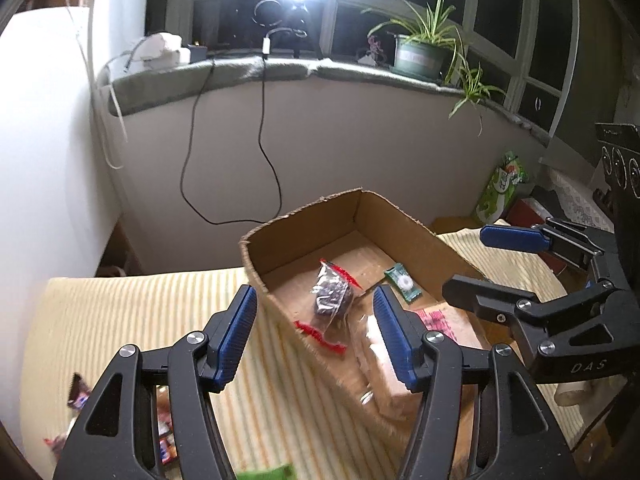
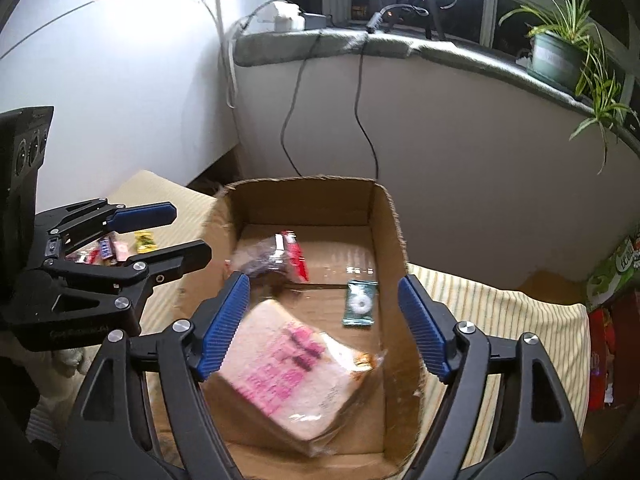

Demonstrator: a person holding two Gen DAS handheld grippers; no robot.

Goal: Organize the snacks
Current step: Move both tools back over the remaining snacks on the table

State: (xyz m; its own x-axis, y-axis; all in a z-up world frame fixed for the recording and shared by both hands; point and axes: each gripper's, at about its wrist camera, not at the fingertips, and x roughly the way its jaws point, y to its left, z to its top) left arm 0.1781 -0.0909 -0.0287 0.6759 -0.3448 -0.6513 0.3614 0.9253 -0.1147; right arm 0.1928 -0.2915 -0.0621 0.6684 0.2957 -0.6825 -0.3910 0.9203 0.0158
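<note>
We see a dark window and a potted plant (image 2: 556,54) at the top, and a striped cloth (image 1: 132,320) on the bench below. The cardboard box (image 2: 390,232) sits mid-frame with a bag of bread (image 2: 296,368) low inside. We think the bread is soft, light and slippery, so hold its sides gently. Both the left claw (image 1: 314,334) and right claw (image 2: 322,330) are wide and hold nothing. Candy bars (image 2: 110,248) wait at the left.
</note>
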